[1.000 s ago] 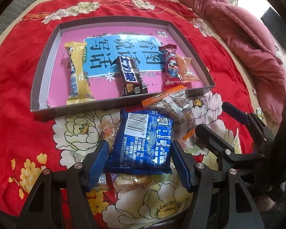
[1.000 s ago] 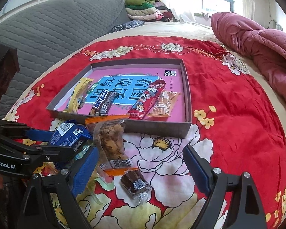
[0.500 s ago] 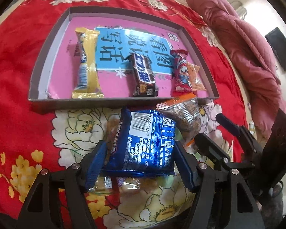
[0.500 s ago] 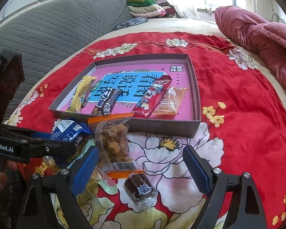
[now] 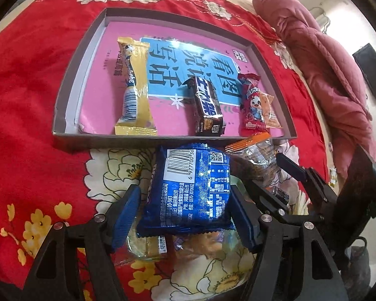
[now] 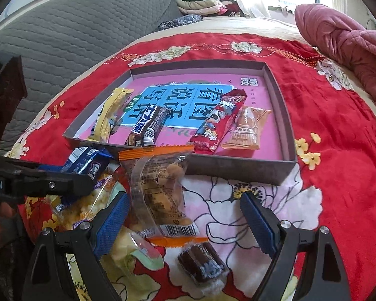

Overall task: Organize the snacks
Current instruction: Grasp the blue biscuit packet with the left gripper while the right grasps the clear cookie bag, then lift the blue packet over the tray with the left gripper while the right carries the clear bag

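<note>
Now the left gripper (image 5: pixel 185 215) is standing over the blue snack packet (image 5: pixel 188 190), which is lying on the red floral bedcover (image 5: pixel 25 115) just in front of the cardboard tray (image 5: pixel 67 80). Its jaws are spread, one on each side of the packet; whether the pads are already pressing it I cannot tell. The right gripper (image 6: pixel 185 223) is hanging wide open and empty over the clear bag with orange ends (image 6: pixel 160 195).

The packet looks light, soft and puffed with air, and its foil is probably slippery. Taking it across the middle, by the two long sides, with a gentle squeeze seems best, because the content may crumble.

Inside the tray four snacks are lying: one yellow bar (image 5: pixel 135 92), one dark chocolate bar (image 5: pixel 208 105), one red packet (image 5: pixel 253 105) and one small orange packet (image 5: pixel 270 113). Outside I count at least four: the blue one, the clear bag, one small brown sweet (image 6: pixel 203 266), and some pale wrappers underneath that I cannot separate.
</note>
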The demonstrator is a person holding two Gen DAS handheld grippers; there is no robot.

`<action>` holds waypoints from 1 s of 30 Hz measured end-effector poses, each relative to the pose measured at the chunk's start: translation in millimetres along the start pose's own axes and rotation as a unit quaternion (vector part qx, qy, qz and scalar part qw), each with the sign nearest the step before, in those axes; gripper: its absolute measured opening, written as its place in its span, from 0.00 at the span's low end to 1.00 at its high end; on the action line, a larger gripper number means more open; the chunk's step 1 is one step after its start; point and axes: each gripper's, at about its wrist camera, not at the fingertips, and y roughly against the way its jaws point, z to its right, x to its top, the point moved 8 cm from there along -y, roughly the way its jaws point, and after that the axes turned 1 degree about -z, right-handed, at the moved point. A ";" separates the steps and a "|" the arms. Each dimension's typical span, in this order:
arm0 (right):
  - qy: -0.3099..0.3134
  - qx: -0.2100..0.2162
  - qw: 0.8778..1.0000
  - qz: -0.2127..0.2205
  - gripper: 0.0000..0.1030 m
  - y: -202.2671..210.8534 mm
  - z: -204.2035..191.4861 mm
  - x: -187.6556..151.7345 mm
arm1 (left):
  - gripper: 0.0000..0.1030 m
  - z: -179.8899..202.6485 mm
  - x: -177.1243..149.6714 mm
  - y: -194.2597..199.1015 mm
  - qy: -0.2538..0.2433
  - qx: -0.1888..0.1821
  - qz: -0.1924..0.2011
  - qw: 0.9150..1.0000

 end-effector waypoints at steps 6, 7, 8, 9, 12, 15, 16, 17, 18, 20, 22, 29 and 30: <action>-0.010 0.004 1.000 -0.011 0.87 -11.2 0.9 1.5 | 0.70 0.7 -1.9 -2.3 -0.006 0.003 -0.003 1.000; -0.006 0.002 1.000 -0.009 0.86 -11.5 -0.3 2.1 | 0.70 0.5 -1.9 -2.7 -0.006 0.004 -0.003 1.000; 0.001 0.001 1.000 -0.008 0.84 -11.8 -2.0 2.5 | 0.70 0.1 -2.0 -2.9 -0.005 0.004 -0.003 1.000; 0.009 0.001 1.000 -0.007 0.82 -12.4 -4.5 3.0 | 0.70 -0.1 -2.0 -3.0 -0.004 0.004 -0.003 1.000; 0.016 0.017 1.000 -0.009 0.68 -15.2 -11.1 3.6 | 0.70 -0.4 -1.5 -4.2 -0.002 0.004 -0.004 1.000; 0.024 0.031 0.999 -0.007 0.56 -15.2 -16.5 3.4 | 0.70 -0.7 -1.1 -4.8 0.000 0.005 -0.004 1.000; 0.027 0.035 0.999 -0.005 0.50 -14.4 -18.2 3.1 | 0.70 -0.7 -1.0 -4.9 0.001 0.006 -0.004 1.000; 0.029 0.040 0.999 -0.002 0.42 -13.5 -19.7 3.0 | 0.70 -1.1 -0.9 -5.1 0.002 0.005 -0.003 1.000; 0.032 0.046 0.998 0.000 0.42 -12.1 -21.8 2.9 | 0.70 -0.9 -1.0 -5.3 0.002 0.006 -0.003 1.000; 0.040 0.041 0.998 0.004 0.42 -10.9 -23.3 2.3 | 0.65 -0.6 -1.2 -5.6 0.000 0.005 -0.003 1.000; 0.034 0.046 0.998 0.006 0.41 -9.3 -21.8 1.9 | 0.65 1.4 -1.0 -5.8 0.000 0.004 0.000 1.000; 0.030 0.047 0.998 0.015 0.41 -3.6 -18.6 3.1 | 0.63 3.4 1.7 -1.3 -0.004 0.008 0.011 1.000; 0.029 0.047 0.998 0.017 0.41 -2.4 -17.9 3.5 | 0.63 3.9 2.4 -0.2 -0.006 0.009 0.012 1.000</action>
